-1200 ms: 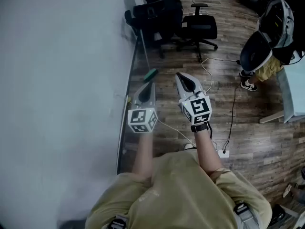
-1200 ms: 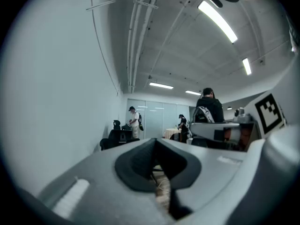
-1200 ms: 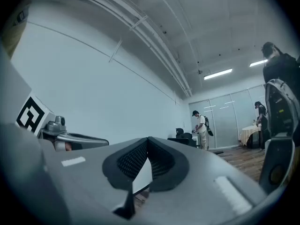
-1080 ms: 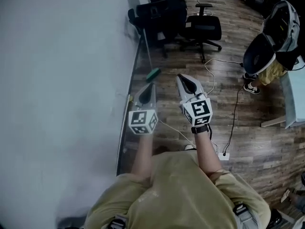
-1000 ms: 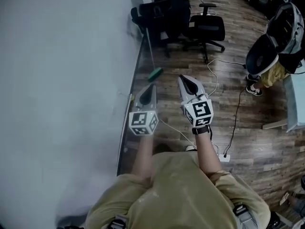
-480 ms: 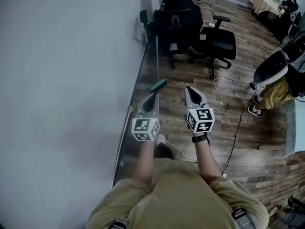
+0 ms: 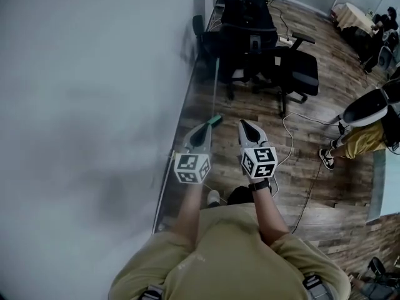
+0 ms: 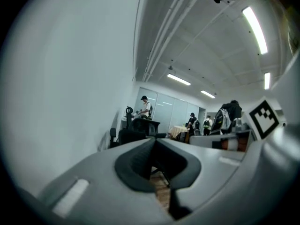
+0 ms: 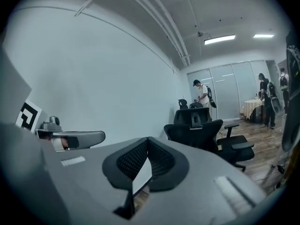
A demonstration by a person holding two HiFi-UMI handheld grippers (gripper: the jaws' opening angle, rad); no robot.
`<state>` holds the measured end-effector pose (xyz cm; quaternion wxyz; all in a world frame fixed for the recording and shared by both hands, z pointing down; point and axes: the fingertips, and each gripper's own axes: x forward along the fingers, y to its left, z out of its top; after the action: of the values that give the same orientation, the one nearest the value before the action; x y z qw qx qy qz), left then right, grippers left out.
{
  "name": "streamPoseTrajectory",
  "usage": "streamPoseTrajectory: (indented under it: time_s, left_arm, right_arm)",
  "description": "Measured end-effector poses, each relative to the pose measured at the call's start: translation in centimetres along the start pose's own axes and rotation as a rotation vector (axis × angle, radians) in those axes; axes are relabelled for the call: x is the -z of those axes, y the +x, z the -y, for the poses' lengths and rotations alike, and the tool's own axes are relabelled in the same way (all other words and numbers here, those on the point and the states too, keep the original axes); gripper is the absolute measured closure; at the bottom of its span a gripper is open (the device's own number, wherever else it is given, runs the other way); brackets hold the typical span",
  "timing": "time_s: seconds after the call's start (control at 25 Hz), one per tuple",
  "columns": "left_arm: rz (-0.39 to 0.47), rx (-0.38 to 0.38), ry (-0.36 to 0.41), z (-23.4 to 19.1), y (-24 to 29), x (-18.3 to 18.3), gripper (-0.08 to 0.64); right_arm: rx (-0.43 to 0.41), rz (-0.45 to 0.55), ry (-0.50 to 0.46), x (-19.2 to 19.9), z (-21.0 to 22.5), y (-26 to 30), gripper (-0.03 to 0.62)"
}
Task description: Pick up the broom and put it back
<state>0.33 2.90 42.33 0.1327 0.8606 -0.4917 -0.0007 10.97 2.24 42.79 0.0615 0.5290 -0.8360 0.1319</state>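
Both pairs of jaws are pinched together with nothing in them. The left gripper and the right gripper ride side by side, pointing far along the wall. The person has walked them forward, so the broom, well ahead a moment ago, now stands just past the left gripper's tip, its green head on the floor and its handle leaning at the wall. Office chairs crowd beyond it. The approach looks nearly done; the jaws must open before any grasp.
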Motion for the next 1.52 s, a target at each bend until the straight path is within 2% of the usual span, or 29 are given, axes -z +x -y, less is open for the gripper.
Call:
streamPoseTrajectory:
  time_s: [0.36, 0.64, 0.76, 0.84, 1.08, 1.24, 1.32, 1.52]
  left_arm:
    - [-0.051, -0.022, 0.017, -6.8, 8.8, 0.7, 0.56]
    - [-0.1, -0.028, 0.04, -10.4, 21.1, 1.2, 0.56]
    - [-0.126, -0.05, 0.025, -12.1, 26.4, 1.3, 0.56]
    - [-0.156, -0.039, 0.007, -12.8, 29.3, 2.8, 0.56]
    - [-0.268, -0.059, -0.072, -16.1, 33.8, 10.2, 0.56]
    - [-0.31, -0.068, -0.077, -19.2, 35.5, 13.3, 0.56]
    - [-0.324, -0.058, -0.075, -21.1, 36.8, 14.7, 0.56]
    - [-0.363, -0.026, -0.091, -25.4, 39.2, 20.5, 0.56]
  right_arm:
    - [-0.009, -0.034, 0.042, 0.2, 4.8, 11.3, 0.588]
    - [-0.05, -0.095, 0.048, 0.5, 12.2, 22.3, 0.588]
    - [-0.072, -0.136, 0.07, 0.7, 15.6, 26.7, 0.588]
    - [-0.08, -0.17, 0.105, 1.7, 17.9, 29.2, 0.588]
    - [-0.098, -0.296, 0.203, 8.6, 21.3, 35.4, 0.588]
    - [-0.112, -0.374, 0.215, 14.0, 21.5, 39.4, 0.581]
    - [-0.122, -0.401, 0.223, 16.4, 21.6, 42.6, 0.559]
    - [-0.111, -0.443, 0.235, 23.2, 22.8, 50.9, 0.409]
